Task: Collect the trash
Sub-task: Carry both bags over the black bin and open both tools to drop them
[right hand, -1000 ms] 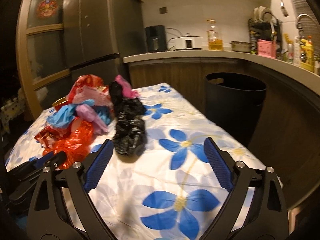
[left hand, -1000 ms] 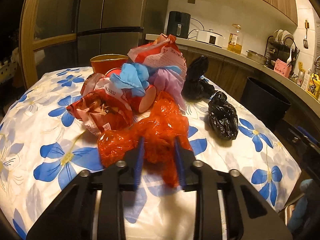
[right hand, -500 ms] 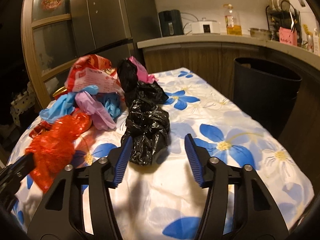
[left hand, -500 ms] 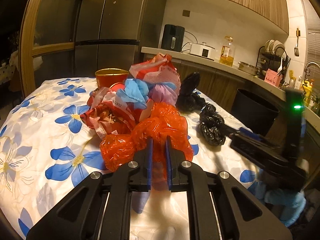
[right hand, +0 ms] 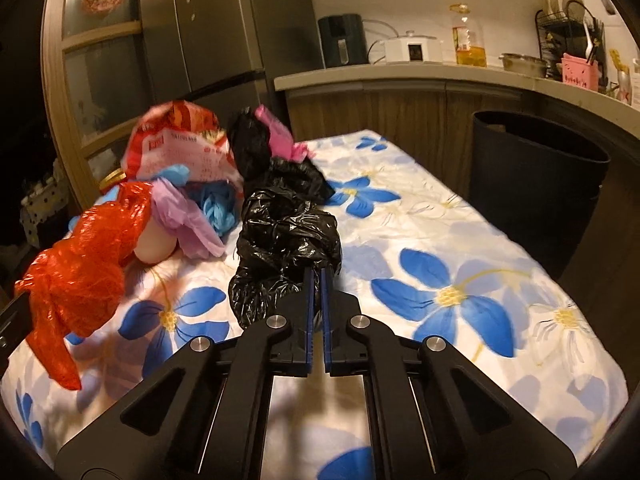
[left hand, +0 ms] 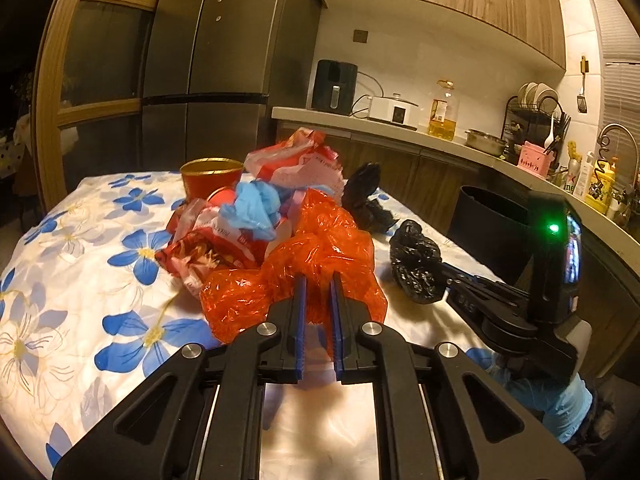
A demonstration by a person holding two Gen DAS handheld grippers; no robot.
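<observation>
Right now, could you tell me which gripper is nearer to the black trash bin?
Right. The right gripper, shut on the black bag, sits on the side of the black trash bin; the left gripper, clamping the orange bag, is farther.

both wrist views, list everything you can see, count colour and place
orange bag: 1, orange-red, near table edge, in left gripper
black bags: 2, black, mid table; nearer one in right gripper
snack wrappers: several, red and white, in the pile
blue bag: 1, blue, on the pile
purple bag: 1, lilac, pile
red cup: 1, red with gold rim, behind pile
bin: 1, black, beside table
table: 1, white cloth with blue flowers
left gripper: shut
right gripper: shut
</observation>
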